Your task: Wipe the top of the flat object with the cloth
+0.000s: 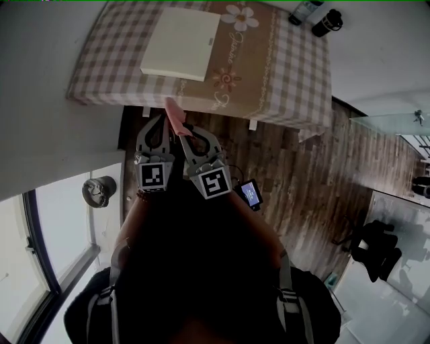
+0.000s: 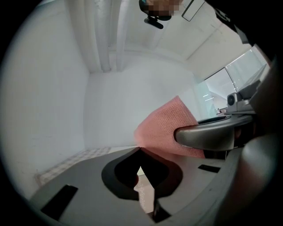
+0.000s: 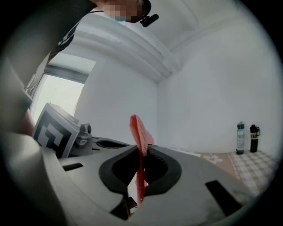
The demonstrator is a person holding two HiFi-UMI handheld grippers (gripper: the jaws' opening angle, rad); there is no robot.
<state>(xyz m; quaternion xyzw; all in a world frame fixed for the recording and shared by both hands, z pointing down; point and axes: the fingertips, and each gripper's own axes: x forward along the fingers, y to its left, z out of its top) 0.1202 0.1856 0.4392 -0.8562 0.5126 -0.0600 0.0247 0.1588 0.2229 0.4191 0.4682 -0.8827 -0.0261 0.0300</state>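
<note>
A flat cream board [image 1: 181, 44] lies on the table with the checked cover [image 1: 295, 80], beyond both grippers. My left gripper [image 1: 161, 121] and right gripper [image 1: 184, 133] are side by side, just short of the table's near edge. A pink cloth [image 1: 175, 114] stands up between their tips. In the right gripper view the right gripper [image 3: 142, 148] is shut on the cloth [image 3: 138, 128], which passes edge-on through its jaws. In the left gripper view the left gripper [image 2: 139, 148] is shut, with a corner of the cloth [image 2: 166, 128] pinched at its tip; the cloth spreads from there to the right gripper's jaw.
Two bottles, one clear [image 1: 306, 10] and one dark [image 1: 327, 22], stand at the table's far right corner. Below the grippers is wooden floor [image 1: 302, 181]. A round grey object [image 1: 99, 190] sits by the window at the left. A glass surface [image 1: 396, 127] is at the right.
</note>
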